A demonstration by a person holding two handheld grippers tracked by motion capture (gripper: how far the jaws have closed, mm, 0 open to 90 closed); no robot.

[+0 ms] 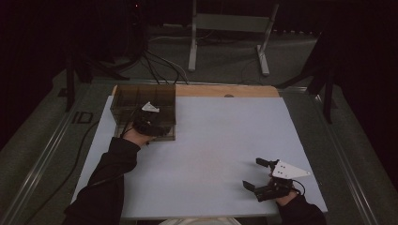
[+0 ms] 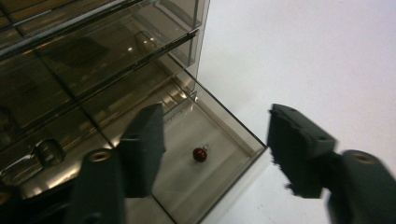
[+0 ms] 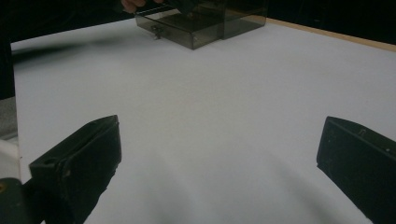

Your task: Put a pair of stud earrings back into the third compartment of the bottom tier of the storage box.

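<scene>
A smoked, see-through drawer cabinet (image 1: 141, 105) stands at the table's far left, about ten o'clock from the middle of the white tabletop (image 1: 216, 140). Its bottom drawer (image 2: 219, 158) is pulled out toward the person. Inside the drawer lies one small red bead (image 2: 200, 154) with a tiny metal loop, alone on the drawer floor, nearer the front wall than the back. The upper drawers look shut; what they hold cannot be told through the dark plastic.

The left gripper (image 2: 215, 149) hangs over the open drawer with its jaws spread apart and nothing pinched between them; the bead sits below, in the gap between the jaws, untouched. In the high view the left gripper (image 1: 152, 124) covers the drawer's front.

The right gripper (image 1: 263, 176) rests at the table's near right, about five o'clock, jaws wide apart and empty, well away from the cabinet.

The cabinet's far side sits near the table's wooden far edge (image 1: 225, 90). From the drawer front toward three and six o'clock the white surface is bare all the way to the right gripper and the near edge.
</scene>
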